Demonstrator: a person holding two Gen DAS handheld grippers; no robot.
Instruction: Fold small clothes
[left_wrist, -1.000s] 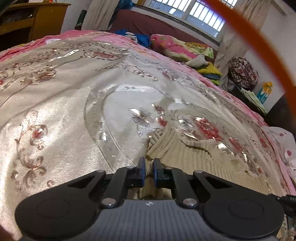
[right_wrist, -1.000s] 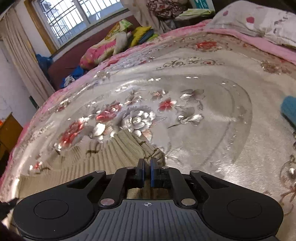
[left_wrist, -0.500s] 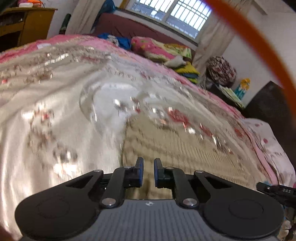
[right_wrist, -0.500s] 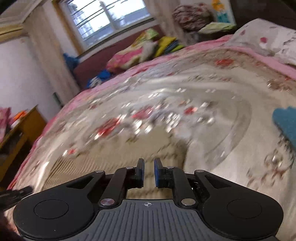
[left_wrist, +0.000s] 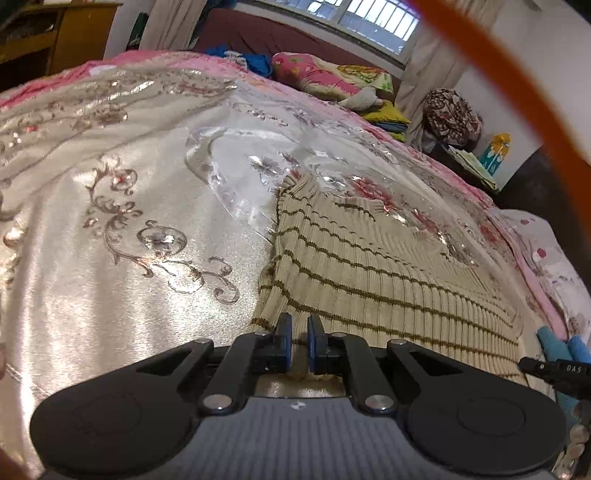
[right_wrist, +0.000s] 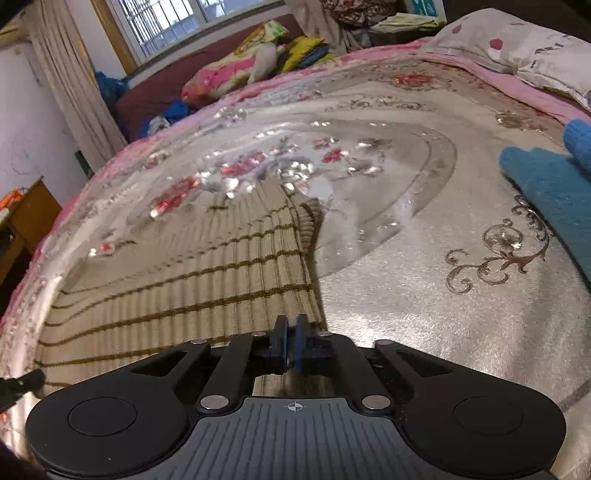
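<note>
The left gripper (left_wrist: 298, 334) has its jaws nearly pressed together, a thin gap showing, over the near left corner of the striped knit sweater (left_wrist: 369, 266); whether they pinch the hem I cannot tell. The right gripper (right_wrist: 290, 334) has its jaws almost shut at the sweater's (right_wrist: 192, 280) near right corner, apparently nipping the edge. The sweater lies spread flat on the bed's floral bedspread (left_wrist: 129, 229), with what looks like its collar at the far end. No fold shows in it, so folding looks barely begun: smoothing seems done, every fold remains. Right of the sweater lies a teal garment (right_wrist: 550, 199), probably waiting its turn.
</note>
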